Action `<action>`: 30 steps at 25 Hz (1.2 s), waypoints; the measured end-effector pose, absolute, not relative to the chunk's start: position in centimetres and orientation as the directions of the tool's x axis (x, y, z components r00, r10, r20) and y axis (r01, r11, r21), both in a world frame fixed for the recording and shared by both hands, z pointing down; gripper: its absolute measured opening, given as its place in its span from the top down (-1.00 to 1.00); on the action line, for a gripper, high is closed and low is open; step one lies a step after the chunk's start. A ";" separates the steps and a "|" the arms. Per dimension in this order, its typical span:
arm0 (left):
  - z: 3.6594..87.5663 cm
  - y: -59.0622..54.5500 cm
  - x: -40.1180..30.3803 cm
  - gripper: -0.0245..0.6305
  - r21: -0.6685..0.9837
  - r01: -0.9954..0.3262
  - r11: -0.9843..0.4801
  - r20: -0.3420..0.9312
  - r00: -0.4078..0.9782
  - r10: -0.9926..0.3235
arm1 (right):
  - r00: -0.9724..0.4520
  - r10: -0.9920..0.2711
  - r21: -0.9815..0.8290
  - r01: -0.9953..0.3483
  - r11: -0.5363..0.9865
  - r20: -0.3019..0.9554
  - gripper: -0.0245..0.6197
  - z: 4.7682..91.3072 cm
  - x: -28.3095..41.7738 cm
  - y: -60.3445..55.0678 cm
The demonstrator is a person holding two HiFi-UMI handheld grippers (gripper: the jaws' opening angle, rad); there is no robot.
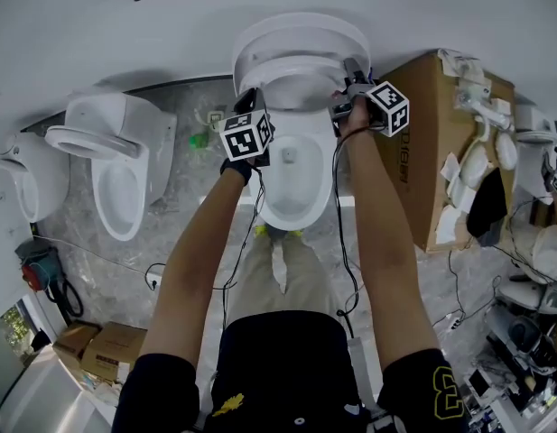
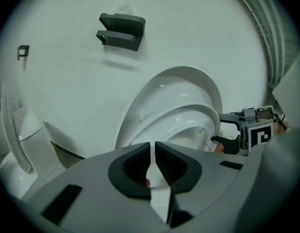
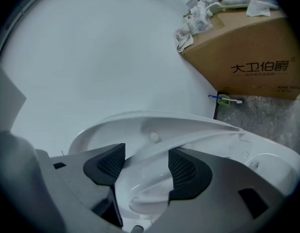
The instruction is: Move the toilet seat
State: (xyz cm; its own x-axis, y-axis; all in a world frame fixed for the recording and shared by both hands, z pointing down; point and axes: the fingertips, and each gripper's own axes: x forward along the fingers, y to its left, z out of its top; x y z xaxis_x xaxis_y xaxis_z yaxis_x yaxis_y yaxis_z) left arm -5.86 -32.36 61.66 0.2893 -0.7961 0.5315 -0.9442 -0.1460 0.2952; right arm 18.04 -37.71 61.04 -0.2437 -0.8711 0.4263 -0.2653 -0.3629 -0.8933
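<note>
The white toilet (image 1: 296, 197) stands against the wall. Its lid (image 1: 301, 34) is up, and the toilet seat (image 1: 301, 66) tilts partway below it. My right gripper (image 1: 344, 84) is on the seat's right side. In the right gripper view its jaws (image 3: 146, 164) stand wide, and the seat's rim (image 3: 188, 137) runs between both pads, under the lid (image 3: 140, 118). My left gripper (image 1: 251, 95) sits at the seat's left side. Its jaws (image 2: 153, 147) are shut with nothing gripped. Ahead of it are the seat (image 2: 184, 115), the lid (image 2: 188, 81) and the right gripper (image 2: 226, 134).
A second toilet (image 1: 116, 170) stands to the left. A large cardboard box (image 1: 431, 142) with white parts on top (image 3: 256, 57) is close on the right. A grey bracket (image 2: 121, 30) hangs on the wall. Cables and small boxes (image 1: 106, 350) lie on the floor.
</note>
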 end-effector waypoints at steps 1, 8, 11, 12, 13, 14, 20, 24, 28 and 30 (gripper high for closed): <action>61.7 -31.9 -5.7 0.79 0.303 -0.942 -0.142 0.532 0.291 -0.795 | -0.245 -0.871 -0.893 -0.269 -0.361 0.426 -0.01 61.0 18.1 -37.8; 61.6 -23.0 -2.4 0.79 0.326 -0.922 -0.207 0.575 0.367 -0.731 | -0.316 -0.850 -0.902 -0.243 -0.357 0.421 -0.01 60.7 18.0 -37.1; 60.8 -16.3 -1.2 0.79 0.314 -0.925 -0.216 0.610 0.371 -0.700 | -0.404 -0.791 -0.888 -0.226 -0.401 0.460 0.01 60.5 17.6 -34.5; 60.4 -15.1 -1.1 0.79 0.314 -0.923 -0.223 0.610 0.377 -0.697 | -0.412 -0.790 -0.891 -0.238 -0.387 0.453 0.13 59.7 17.7 -33.8; 60.0 -14.5 -1.2 0.79 0.316 -0.920 -0.234 0.605 0.385 -0.697 | -0.408 -0.799 -0.896 -0.252 -0.366 0.441 0.30 58.7 18.0 -33.1; 59.7 -14.1 -1.3 0.79 0.317 -0.916 -0.245 0.596 0.393 -0.700 | -0.398 -0.812 -0.902 -0.259 -0.346 0.426 0.36 57.6 18.2 -32.5; 55.0 -12.7 -3.4 0.79 0.360 -0.901 -0.243 0.517 0.409 -0.752 | -0.445 -0.835 -0.910 -0.389 -0.146 0.324 0.49 50.2 15.9 -25.9; 51.7 -11.3 -5.1 0.79 0.381 -0.893 -0.240 0.469 0.410 -0.782 | -0.461 -0.804 -0.750 -0.661 0.028 0.376 0.68 47.0 12.8 -19.1; 49.2 -8.1 -6.5 0.79 0.401 -0.883 -0.244 0.444 0.421 -0.791 | -0.471 -0.791 -0.493 -0.833 0.252 0.391 0.81 43.6 8.9 -14.0; 48.3 -6.0 -7.0 0.79 0.411 -0.880 -0.236 0.438 0.418 -0.796 | -0.463 -0.806 -0.391 -0.864 0.317 0.370 0.82 41.5 8.2 -11.7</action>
State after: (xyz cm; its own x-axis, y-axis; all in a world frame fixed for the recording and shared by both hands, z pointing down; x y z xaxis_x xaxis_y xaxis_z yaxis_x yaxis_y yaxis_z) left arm -6.96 -6.00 48.34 0.4183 -0.7955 0.4384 -0.8804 -0.2364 0.4110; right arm 8.17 -11.74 41.53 -0.4632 -0.8055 0.3696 -0.8639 0.3172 -0.3912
